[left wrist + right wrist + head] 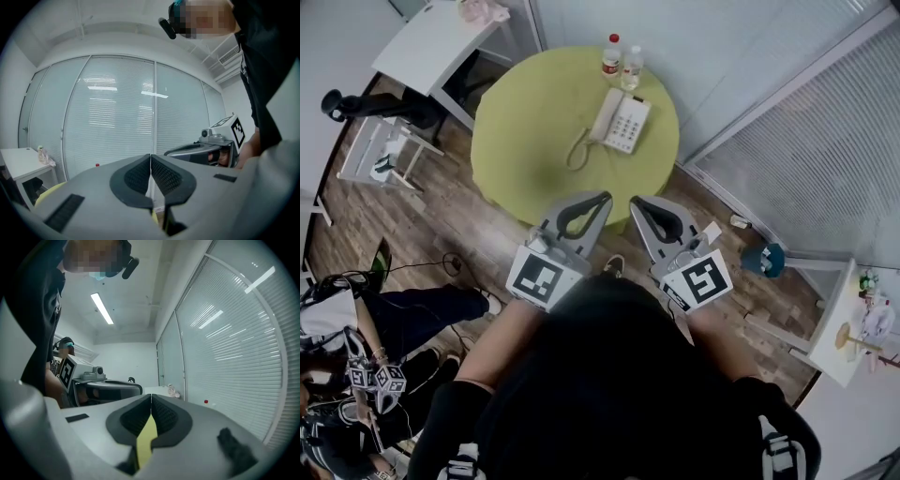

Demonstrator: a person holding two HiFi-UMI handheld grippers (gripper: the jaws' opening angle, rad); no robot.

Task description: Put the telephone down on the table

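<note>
A white telephone (620,121) lies on the round green table (525,141), its handset on the cradle and its coiled cord (577,151) trailing toward the near side. My left gripper (602,198) and right gripper (637,202) hover side by side just off the table's near edge, well short of the phone, both pointing at it. Both are shut with nothing held. In the left gripper view the jaws (150,157) meet tip to tip, and the right gripper (201,150) shows beside them. The right gripper's jaws (151,397) also touch, with green table (146,444) showing through the gap below.
Two bottles (620,60) stand at the table's far edge behind the phone. A white desk (431,42) and a chair (380,150) are at the left, a white side table (848,323) at the right. A seated person (412,314) is at lower left. Glass walls with blinds (806,141) close the room.
</note>
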